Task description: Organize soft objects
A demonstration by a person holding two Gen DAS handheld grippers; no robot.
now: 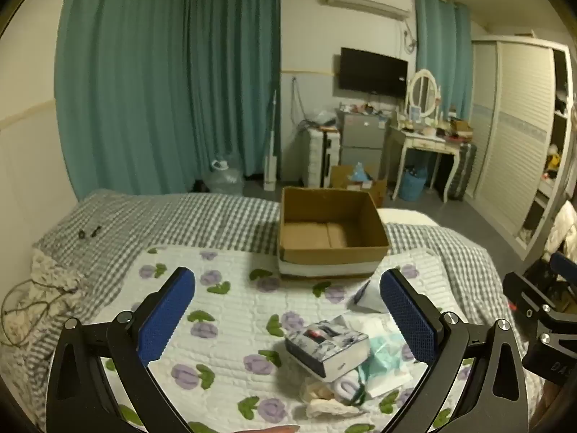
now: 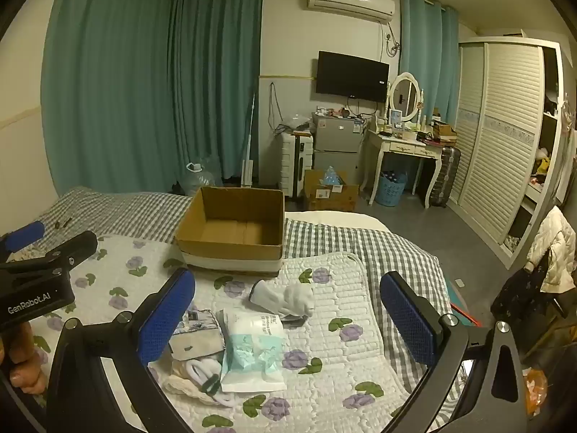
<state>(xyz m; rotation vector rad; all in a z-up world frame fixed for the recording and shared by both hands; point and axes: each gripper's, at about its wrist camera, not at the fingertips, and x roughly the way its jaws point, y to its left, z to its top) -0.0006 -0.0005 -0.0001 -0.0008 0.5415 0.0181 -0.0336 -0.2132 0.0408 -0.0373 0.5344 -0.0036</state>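
Ahead of our right gripper (image 2: 287, 319), whose jaws stand wide apart, a white glove (image 2: 285, 299) and a plastic packet (image 2: 252, 351) lie between the fingers on the floral quilt (image 2: 346, 306), with bare quilt just to the right of them. Beyond them the open cardboard box (image 2: 234, 231) blocks the way forward, its top uncovered. Under our left gripper (image 1: 287, 319), also spread wide, a patterned box (image 1: 326, 346) sits on a heap of soft items (image 1: 335, 393) toward the right finger, while the quilt to the left lies bare.
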